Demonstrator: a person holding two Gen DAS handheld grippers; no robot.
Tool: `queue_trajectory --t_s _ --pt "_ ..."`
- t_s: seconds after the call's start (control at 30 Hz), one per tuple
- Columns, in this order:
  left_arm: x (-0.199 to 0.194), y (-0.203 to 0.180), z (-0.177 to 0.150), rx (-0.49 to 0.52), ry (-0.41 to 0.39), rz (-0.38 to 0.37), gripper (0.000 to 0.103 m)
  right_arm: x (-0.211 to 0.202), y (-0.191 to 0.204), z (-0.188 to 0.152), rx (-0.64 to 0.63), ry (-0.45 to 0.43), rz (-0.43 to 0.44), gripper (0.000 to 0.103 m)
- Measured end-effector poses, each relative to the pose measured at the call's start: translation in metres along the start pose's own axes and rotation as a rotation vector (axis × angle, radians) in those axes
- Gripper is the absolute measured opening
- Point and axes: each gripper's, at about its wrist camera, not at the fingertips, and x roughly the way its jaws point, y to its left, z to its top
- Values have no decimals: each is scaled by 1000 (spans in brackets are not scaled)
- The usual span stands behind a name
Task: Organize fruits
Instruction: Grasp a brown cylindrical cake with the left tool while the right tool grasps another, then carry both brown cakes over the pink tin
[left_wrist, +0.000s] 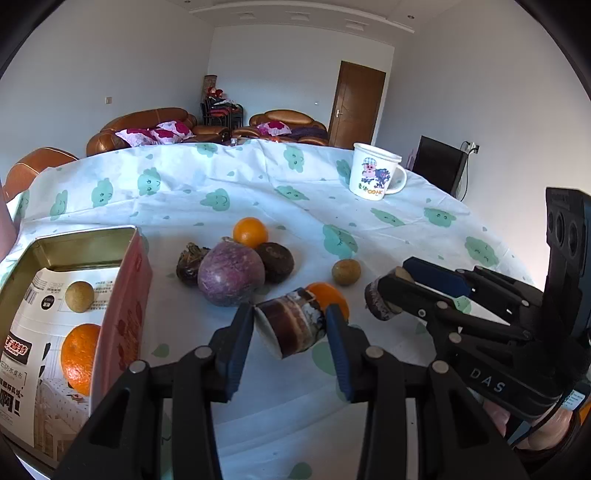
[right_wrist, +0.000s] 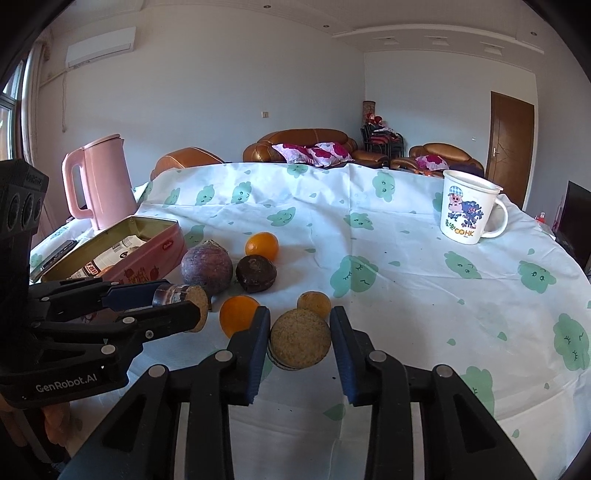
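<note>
My left gripper (left_wrist: 290, 314) is shut on a small dark jar (left_wrist: 291, 332) that lies sideways just above the cloth. My right gripper (right_wrist: 299, 317) is shut on a second small jar, gripping it by its round cork top (right_wrist: 299, 345). Each gripper also appears at the side of the other's view, jar in its jaws. Loose fruit lies beyond them: a big purple fruit (left_wrist: 231, 273), two oranges (left_wrist: 250, 232) (left_wrist: 330, 295), two dark fruits (left_wrist: 275, 262) (left_wrist: 190, 264) and a small brownish one (left_wrist: 346, 272). The pink tin (left_wrist: 127, 295) at the left holds an orange (left_wrist: 79, 358) and a brownish ball (left_wrist: 79, 296).
The round table wears a white cloth (right_wrist: 406, 277) with green cloud prints. A cartoon mug (right_wrist: 467, 206) stands at the far right, and a pink kettle (right_wrist: 99, 184) behind the tin at the left. Sofas and a door lie beyond the table.
</note>
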Motion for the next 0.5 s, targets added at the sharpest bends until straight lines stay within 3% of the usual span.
queue_trajectory --t_s 0.5 --pt "-18 -5 -2 27 -110 51 42 -24 5 -5 -25 -144 -9 35"
